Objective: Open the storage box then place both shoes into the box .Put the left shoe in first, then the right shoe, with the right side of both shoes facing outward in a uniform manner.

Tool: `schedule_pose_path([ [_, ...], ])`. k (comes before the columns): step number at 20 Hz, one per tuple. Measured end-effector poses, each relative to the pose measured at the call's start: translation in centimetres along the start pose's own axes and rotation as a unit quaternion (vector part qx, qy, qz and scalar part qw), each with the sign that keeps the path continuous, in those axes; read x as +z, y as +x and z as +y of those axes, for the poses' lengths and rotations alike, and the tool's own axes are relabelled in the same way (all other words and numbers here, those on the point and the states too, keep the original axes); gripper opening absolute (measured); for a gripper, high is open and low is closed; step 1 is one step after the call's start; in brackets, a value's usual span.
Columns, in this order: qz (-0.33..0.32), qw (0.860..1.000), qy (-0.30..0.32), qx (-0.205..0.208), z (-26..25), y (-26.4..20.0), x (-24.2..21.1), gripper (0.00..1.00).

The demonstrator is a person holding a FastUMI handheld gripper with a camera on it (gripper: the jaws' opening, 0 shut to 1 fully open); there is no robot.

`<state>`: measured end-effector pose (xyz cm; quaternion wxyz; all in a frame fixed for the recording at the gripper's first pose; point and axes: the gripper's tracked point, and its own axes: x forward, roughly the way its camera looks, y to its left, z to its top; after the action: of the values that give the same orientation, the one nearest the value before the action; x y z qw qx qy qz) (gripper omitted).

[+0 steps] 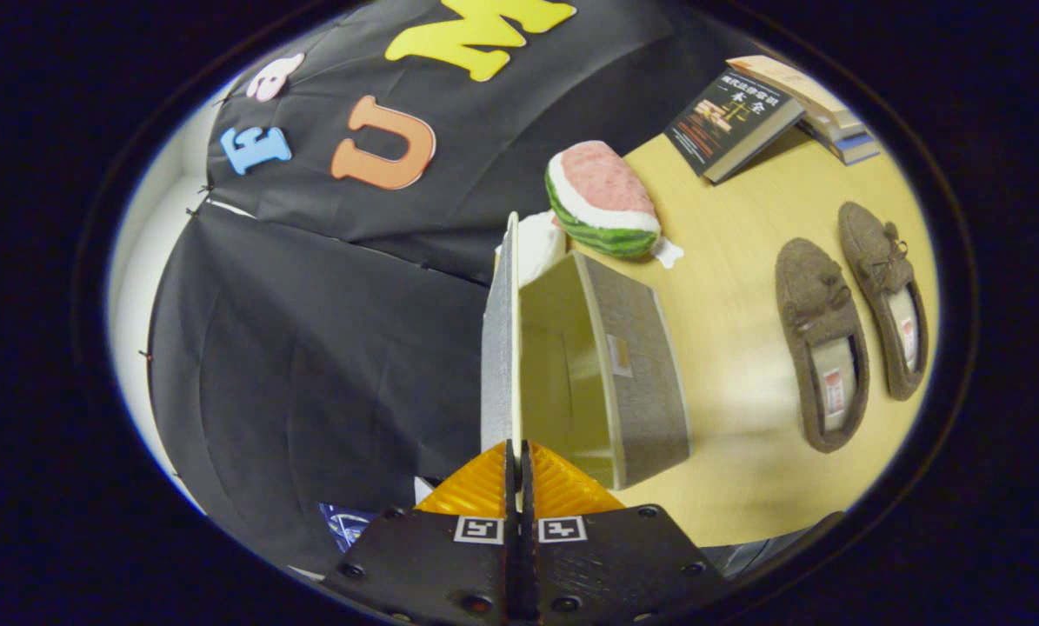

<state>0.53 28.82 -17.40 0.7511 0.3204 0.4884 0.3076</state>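
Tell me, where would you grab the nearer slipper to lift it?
Judging by shape, the heel rim of the nearer slipper, one finger inside the open mouth, one outside, coming from above. The toe looks too broad and soft. The tool is shut on the box lid, so that comes later.

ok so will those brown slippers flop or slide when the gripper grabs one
The slippers look like soft felt with open heels, so probably floppy and light. They lie flat, unlikely to roll. The gripper is shut on the box lid.

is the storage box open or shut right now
Open. The gripper is shut on the lid, which stands swung up clear of the storage box, and the bare inside shows, with no shoe in it.
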Motion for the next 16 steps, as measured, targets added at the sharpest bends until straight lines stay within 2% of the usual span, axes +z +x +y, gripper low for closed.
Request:
schedule_pose_path([
  [3,-0.006,0.999,-0.03,0.009,3.7,0.4,-0.3,0.0],
  [7,0.001,0.998,-0.047,0.042,9.0,2.1,-1.2,0.0],
  [11,-0.002,0.995,-0.09,0.054,13.7,4.9,-1.9,0.0],
  [16,0.005,0.993,-0.099,0.059,17.8,9.0,-3.7,0.0],
])
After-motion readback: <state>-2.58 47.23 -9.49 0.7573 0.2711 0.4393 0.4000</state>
